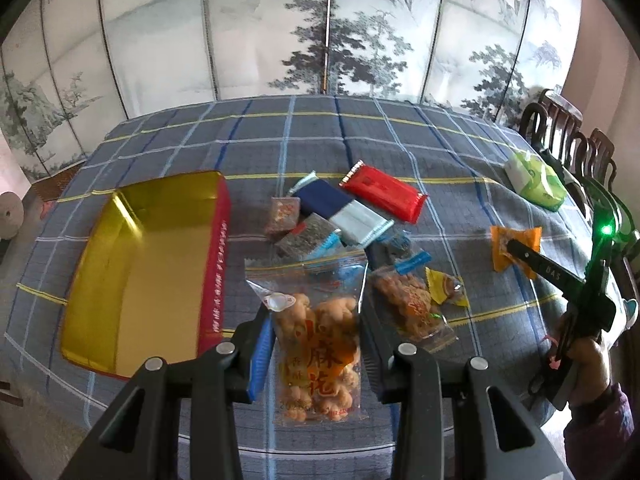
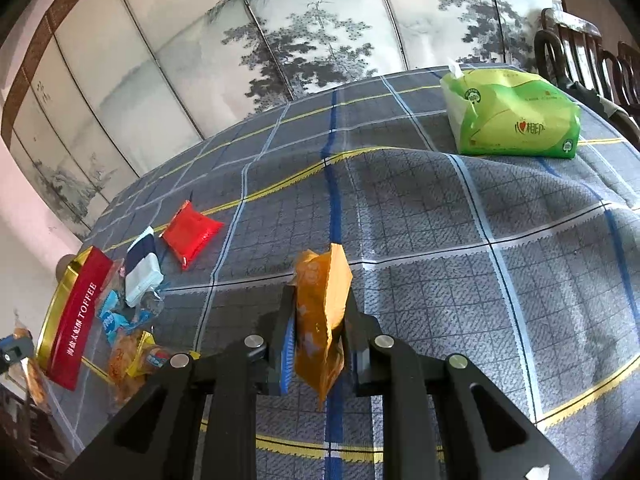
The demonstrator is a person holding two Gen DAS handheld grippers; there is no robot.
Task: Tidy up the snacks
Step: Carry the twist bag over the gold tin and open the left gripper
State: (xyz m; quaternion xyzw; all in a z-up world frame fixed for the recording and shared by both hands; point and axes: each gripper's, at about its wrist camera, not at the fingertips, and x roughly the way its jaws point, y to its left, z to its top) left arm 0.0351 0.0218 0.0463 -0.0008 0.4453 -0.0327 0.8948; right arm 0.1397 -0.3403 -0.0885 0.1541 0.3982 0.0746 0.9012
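Observation:
My left gripper [image 1: 314, 320] is shut on a clear bag of fried dough twists [image 1: 318, 344], held above the table beside the open red tin with a gold inside [image 1: 160, 256]. My right gripper [image 2: 320, 312] is shut on an orange snack packet [image 2: 322, 316]; it also shows in the left wrist view [image 1: 516, 250] at the right. On the cloth lie a red packet [image 1: 384, 194], a navy and white packet [image 1: 340, 210], small dark packets [image 1: 286, 212], another dough-twist bag [image 1: 412, 308] and a yellow candy [image 1: 446, 286].
A green tissue pack [image 2: 516, 114] sits at the table's far right, near dark wooden chairs [image 1: 568, 132]. A painted folding screen [image 1: 320, 28] stands behind the table. The plaid cloth [image 2: 440, 240] is rumpled in folds.

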